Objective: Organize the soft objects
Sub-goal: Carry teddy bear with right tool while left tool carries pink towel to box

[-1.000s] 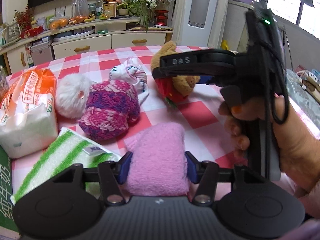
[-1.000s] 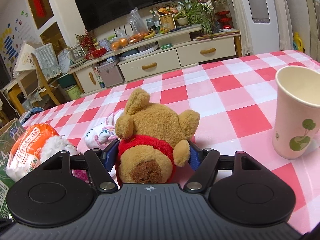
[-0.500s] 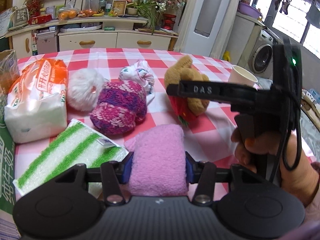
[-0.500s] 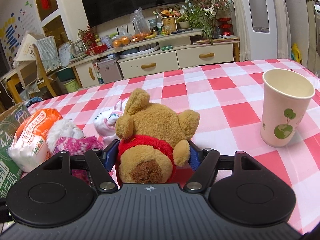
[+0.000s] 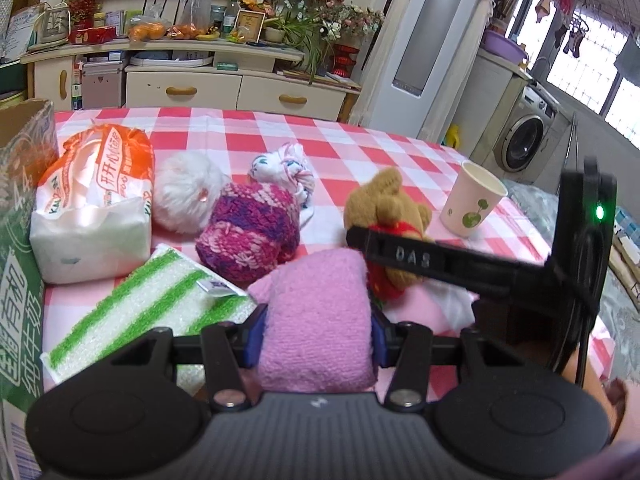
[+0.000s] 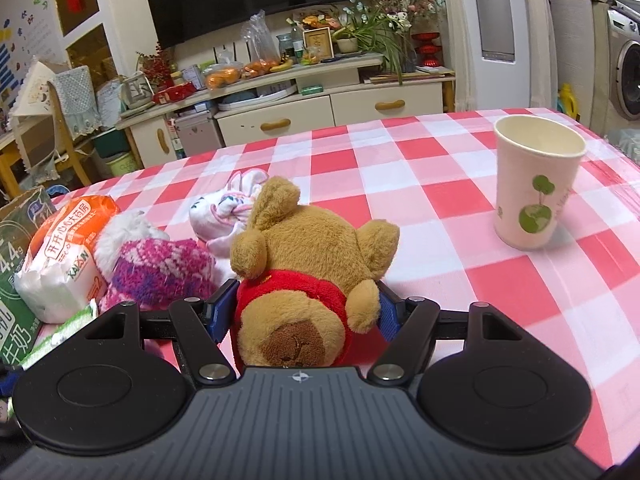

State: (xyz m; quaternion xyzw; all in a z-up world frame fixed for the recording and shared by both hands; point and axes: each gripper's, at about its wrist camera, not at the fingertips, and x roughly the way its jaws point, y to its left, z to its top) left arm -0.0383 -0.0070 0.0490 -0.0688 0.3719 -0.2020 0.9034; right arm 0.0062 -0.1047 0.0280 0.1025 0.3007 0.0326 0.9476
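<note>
Your left gripper point(image 5: 316, 340) had its blue pads pressed into both sides of a rolled pink terry cloth point(image 5: 316, 316), whose near end was hidden behind the gripper body. Your right gripper point(image 6: 300, 312) was clamped on a brown plush bear in a red shirt point(image 6: 308, 272), lying face toward the camera with its lower head cut off by the gripper; in the left wrist view that bear point(image 5: 386, 208) was partly covered by the right gripper's black finger, and your hand behind it was mostly out of sight. On the red-and-white checked tablecloth point(image 6: 440, 200) lay a pink-and-purple knitted hat point(image 5: 250, 232) touching a white fluffy pompom point(image 5: 186, 190), with a small white patterned cloth bundle point(image 5: 282, 170) just behind them. A green-striped white sponge cloth point(image 5: 144, 308) lay partly under the left gripper, beside an orange-and-white tissue pack point(image 5: 94, 200). A green printed carton point(image 5: 18, 248) was cut off at the left edge. A white paper cup with a green tree print point(image 6: 536, 184) stood upright, well apart from the toys.
</note>
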